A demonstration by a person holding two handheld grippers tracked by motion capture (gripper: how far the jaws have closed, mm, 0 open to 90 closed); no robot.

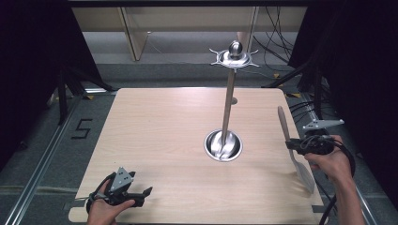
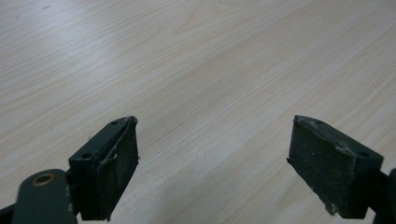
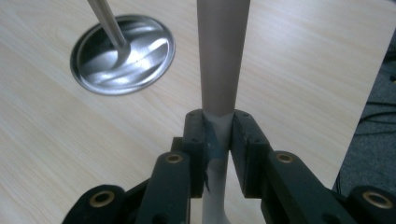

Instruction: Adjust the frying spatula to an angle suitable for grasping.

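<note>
Right gripper view showed our right tongs point(image 3: 218, 135) clenched on the spatula point(image 3: 222, 56) neck, held over the desk point(image 1: 155, 131) right of the bowl point(image 1: 223, 145), left tongs point(image 2: 212, 163) released, so we judged a firm, level carry best.

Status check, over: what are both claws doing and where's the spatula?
Left claw open over bare table. Right claw shut on spatula, near right edge. Rack stands mid-table; path clear.
</note>
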